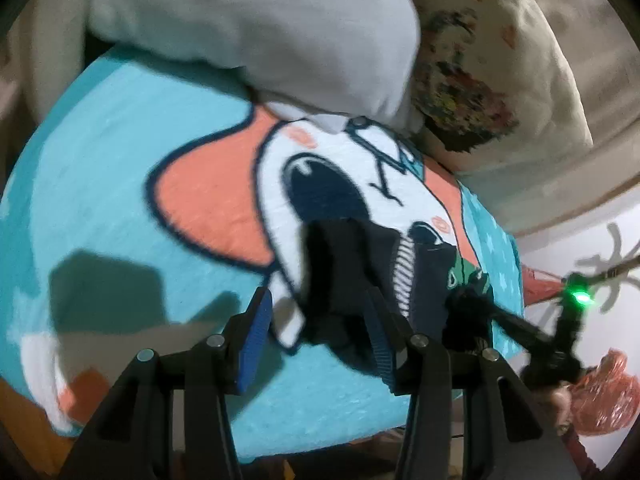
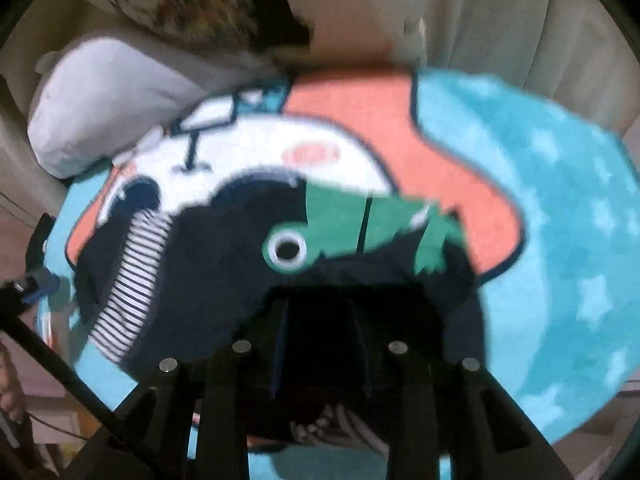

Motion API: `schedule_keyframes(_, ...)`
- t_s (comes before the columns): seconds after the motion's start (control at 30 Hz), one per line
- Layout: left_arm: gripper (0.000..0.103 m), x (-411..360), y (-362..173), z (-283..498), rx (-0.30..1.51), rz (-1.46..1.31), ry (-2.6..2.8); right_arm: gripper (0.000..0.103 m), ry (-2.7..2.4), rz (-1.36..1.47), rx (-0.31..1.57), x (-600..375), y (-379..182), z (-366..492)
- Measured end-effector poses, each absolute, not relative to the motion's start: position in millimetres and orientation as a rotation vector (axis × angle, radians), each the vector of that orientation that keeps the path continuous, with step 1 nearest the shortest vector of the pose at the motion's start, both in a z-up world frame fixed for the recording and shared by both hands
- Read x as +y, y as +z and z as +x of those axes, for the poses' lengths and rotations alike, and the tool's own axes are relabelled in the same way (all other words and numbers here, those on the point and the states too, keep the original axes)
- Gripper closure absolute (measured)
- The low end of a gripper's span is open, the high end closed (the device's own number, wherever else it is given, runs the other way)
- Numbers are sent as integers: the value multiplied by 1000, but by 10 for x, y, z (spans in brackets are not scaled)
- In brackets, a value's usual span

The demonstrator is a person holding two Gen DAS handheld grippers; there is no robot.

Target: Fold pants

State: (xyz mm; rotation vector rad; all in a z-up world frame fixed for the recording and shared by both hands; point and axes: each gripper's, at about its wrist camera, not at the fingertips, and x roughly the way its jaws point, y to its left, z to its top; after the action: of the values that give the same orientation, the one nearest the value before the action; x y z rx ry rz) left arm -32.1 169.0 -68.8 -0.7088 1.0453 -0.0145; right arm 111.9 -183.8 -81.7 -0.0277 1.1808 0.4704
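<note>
The pants (image 2: 208, 264) are small and dark navy, with a striped white band and a green cartoon patch with a round eye (image 2: 285, 249). They lie bunched on a turquoise blanket (image 2: 552, 240) with a big cartoon face. In the left wrist view the pants (image 1: 360, 272) sit just ahead of my left gripper (image 1: 316, 328), whose blue-padded fingers (image 1: 256, 336) stand apart, with dark cloth by the right finger. My right gripper (image 2: 320, 344) is buried under the dark cloth; its fingertips are hidden. It also shows in the left wrist view (image 1: 520, 328) at the pants' right side.
A white pillow (image 1: 256, 24) lies at the far edge of the blanket (image 1: 100, 168). A beige patterned pillow (image 1: 488, 80) leans behind it. A pale wall with drawings (image 1: 600, 264) is at the right, and curtains (image 2: 500, 12) hang behind.
</note>
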Motion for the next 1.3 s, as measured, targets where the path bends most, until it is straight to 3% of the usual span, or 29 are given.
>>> schedule_keyframes(0.13, 57, 1798, -785, -422, 1045, -765, 9, 36, 627, -10, 1174, -1450, -521, 1111)
schedule_keyframes(0.3, 57, 1803, -796, -480, 1039, -768, 14, 35, 825, -54, 1274, -455, -600, 1089)
schedule_keyframes(0.47, 57, 1818, -809, -614, 1039, -772, 20, 23, 813, -336, 1301, 448, -835, 1028)
schedule_keyframes(0.63, 57, 1819, -872, -730, 1047, -793, 17, 20, 735, -537, 1359, 842, -1234, 969)
schedule_keyframes(0.67, 57, 1816, -886, -750, 1048, -798, 12, 21, 738, -534, 1360, 841, -1223, 970)
schedule_keyframes(0.73, 57, 1801, -901, -768, 1051, -799, -5, 58, 724, -515, 1359, 771, -1150, 1013)
schedule_keyframes(0.83, 56, 1727, -890, -718, 1050, -777, -41, 71, 725, -419, 1396, 584, -1114, 1123)
schedule_keyframes(0.93, 46, 1573, -873, -581, 1042, -730, -101, 72, 729, -345, 1403, 456, -1087, 1153)
schedule_keyframes(1.13, 48, 1180, -934, -217, 1065, -644, -174, 73, 773, -268, 1374, 287, -895, 1103)
schedule_keyframes(1.23, 76, 998, -869, -100, 1081, -600, -193, 73, 803, -199, 1357, 84, -805, 1162)
schedule_keyframes(1.3, 85, 922, -784, -58, 1073, -590, -190, 74, 820, -152, 1346, -88, -752, 1204)
